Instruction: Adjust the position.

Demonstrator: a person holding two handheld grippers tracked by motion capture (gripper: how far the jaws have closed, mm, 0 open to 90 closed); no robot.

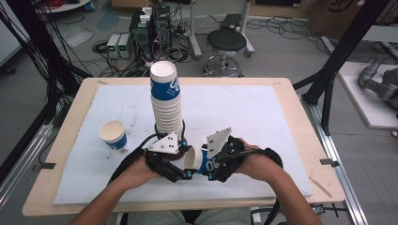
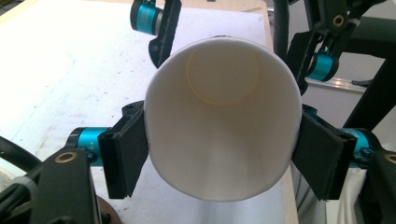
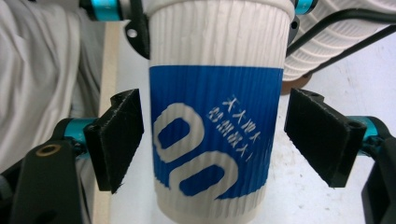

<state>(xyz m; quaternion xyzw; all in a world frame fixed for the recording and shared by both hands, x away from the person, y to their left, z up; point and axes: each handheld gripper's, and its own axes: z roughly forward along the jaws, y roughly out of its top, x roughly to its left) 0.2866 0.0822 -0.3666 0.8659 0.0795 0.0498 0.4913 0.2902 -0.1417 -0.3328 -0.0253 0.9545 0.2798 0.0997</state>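
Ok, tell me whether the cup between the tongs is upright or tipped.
Tipped. The cup lies sideways between both tongs, its empty mouth facing the left tongs' camera.

L hand-held gripper [image 2: 219, 154] | pads clamp paper cup [image 2: 222, 121] | mouth twd cam

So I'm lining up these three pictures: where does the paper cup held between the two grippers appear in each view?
High view: the paper cup lies sideways at lower centre, between both hands.
Left gripper view: centre, open mouth toward the camera, jaws pressed on its rim.
Right gripper view: centre, blue band with white print, jaws standing just off its sides.
Shared landmark: the cup stack, at top right in the right gripper view.
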